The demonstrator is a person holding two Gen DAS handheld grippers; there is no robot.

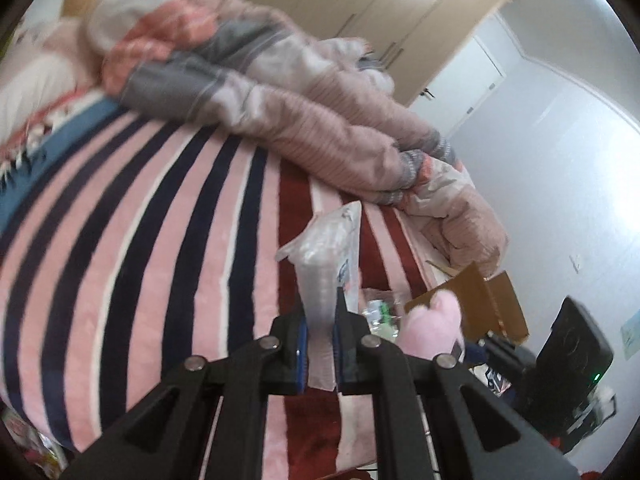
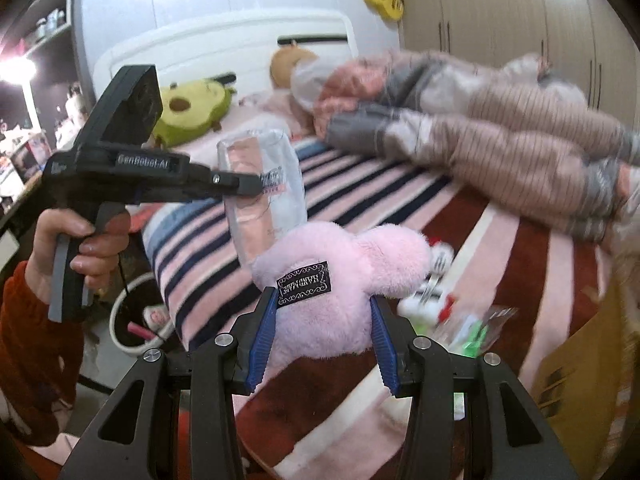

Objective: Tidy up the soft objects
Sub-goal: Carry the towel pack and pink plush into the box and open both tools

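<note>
Over the striped bed, left claw pinches plastic bag, right claw pink plush

We see both views bent hard by the fisheye, with dark corners and curved walls. Bright glare washes the wardrobe top in the left view; a lamp burns out white at the right view's left edge. The quilt smears with motion blur in both views, as does the small packet. The near pink toy stays fairly sharp, evenly lit.
</note>
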